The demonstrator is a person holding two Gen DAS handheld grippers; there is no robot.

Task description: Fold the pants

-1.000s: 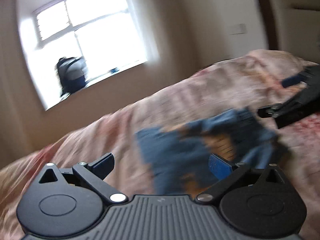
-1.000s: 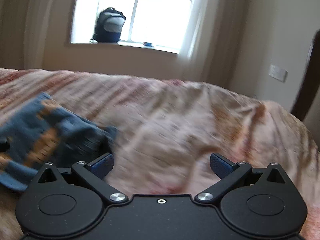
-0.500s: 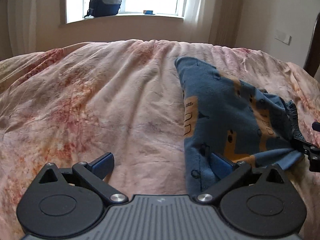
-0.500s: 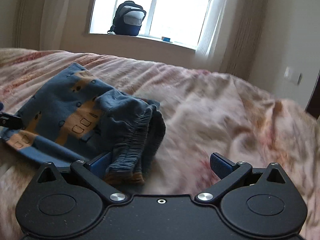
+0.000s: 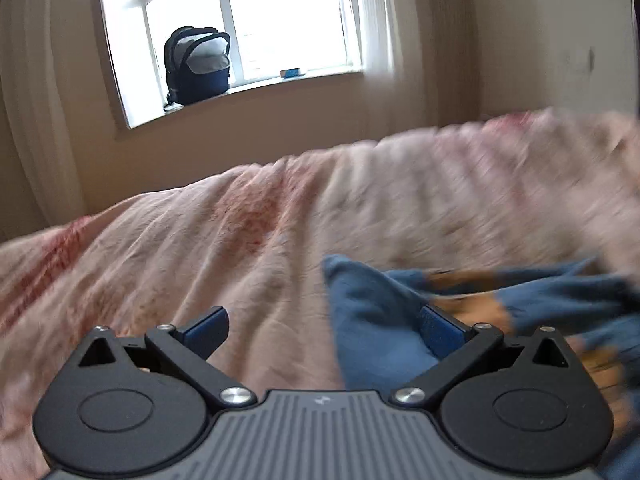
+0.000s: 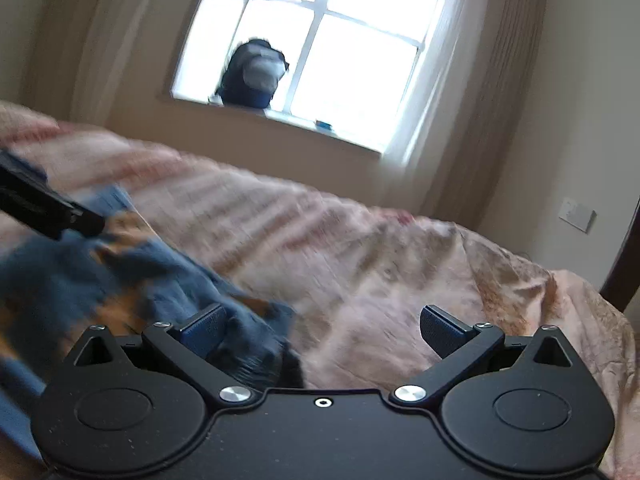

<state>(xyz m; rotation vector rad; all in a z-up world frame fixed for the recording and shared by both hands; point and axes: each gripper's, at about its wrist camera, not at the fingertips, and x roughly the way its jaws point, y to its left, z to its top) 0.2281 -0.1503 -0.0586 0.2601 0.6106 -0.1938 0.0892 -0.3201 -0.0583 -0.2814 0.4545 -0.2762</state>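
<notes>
Small blue pants with orange patches (image 5: 384,320) lie crumpled on the pink bedspread (image 5: 200,248), at the lower right of the left wrist view and the lower left of the right wrist view (image 6: 120,280). My left gripper (image 5: 324,330) is open and empty, its right finger over the pants' left edge. My right gripper (image 6: 322,330) is open and empty, its left finger over the bunched waistband end. The tip of the left gripper shows at the left edge of the right wrist view (image 6: 52,212), over the pants. Both views are blurred by motion.
The bedspread (image 6: 400,264) stretches to the wall under a window (image 5: 248,24). A dark backpack (image 5: 198,66) stands on the sill, with a small blue object (image 5: 290,73) beside it. Curtains hang at both sides. A dark bed frame post (image 6: 624,272) stands at the right.
Both grippers have tilted upward and dropped closer to the bed, so the window fills more of each view. The pants now sit lower and closer to the fingers. Both grippers stay open.
</notes>
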